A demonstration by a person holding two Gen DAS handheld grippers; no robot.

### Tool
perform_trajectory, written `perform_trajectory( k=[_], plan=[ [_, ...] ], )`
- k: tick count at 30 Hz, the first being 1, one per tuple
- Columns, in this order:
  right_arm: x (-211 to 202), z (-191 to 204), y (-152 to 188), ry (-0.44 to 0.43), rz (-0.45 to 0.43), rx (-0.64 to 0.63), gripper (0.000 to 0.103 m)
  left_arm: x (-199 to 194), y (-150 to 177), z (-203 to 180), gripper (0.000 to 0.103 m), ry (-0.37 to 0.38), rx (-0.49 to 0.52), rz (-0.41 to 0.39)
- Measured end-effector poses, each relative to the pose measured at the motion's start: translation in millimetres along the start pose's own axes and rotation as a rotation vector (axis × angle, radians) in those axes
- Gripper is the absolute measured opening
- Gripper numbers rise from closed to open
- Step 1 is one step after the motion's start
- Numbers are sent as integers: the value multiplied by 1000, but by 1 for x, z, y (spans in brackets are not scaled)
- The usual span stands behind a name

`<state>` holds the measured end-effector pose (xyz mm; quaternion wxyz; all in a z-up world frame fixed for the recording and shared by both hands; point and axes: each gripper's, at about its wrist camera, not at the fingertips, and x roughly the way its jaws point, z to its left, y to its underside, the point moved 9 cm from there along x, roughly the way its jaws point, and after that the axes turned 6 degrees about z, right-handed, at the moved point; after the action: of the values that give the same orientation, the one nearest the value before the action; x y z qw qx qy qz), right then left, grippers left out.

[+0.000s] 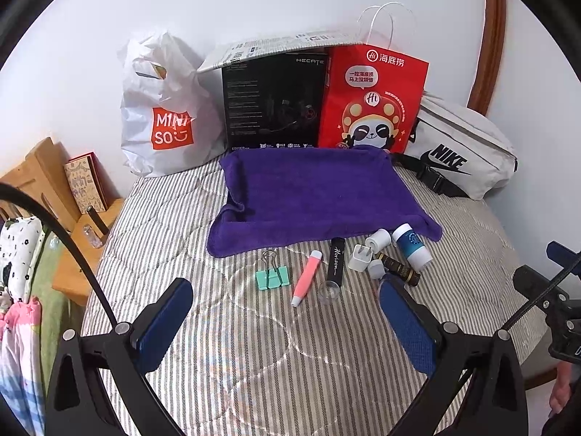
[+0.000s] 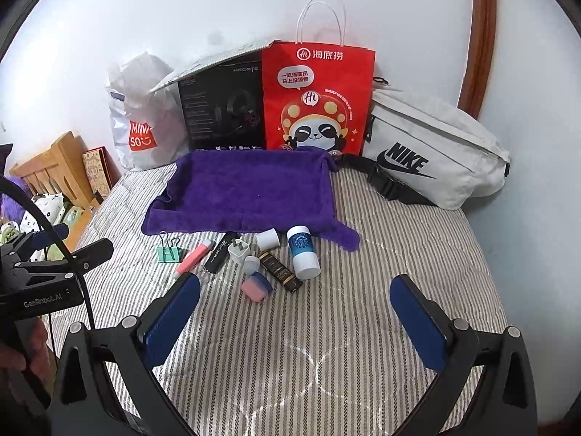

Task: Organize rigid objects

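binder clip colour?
Mint green body with silver wire handles, on the small metal binder clip; clearest in left wrist view.

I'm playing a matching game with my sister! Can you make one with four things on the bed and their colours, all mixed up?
Things:
1. binder clip
2. towel
3. paper bag with the panda
4. plug adapter

Colours:
A. purple
B. white
C. mint green
D. red

Pairs: 1-C, 2-A, 3-D, 4-B
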<state>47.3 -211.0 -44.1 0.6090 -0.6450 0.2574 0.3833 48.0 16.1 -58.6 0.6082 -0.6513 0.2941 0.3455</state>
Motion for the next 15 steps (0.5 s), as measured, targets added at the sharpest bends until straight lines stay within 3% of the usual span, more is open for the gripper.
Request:
perform_trajectory(
  k=[15],
  plan=[
    [1,4,3,-13,5,7,103,-2,-2,1,103,2,12,7]
  ],
)
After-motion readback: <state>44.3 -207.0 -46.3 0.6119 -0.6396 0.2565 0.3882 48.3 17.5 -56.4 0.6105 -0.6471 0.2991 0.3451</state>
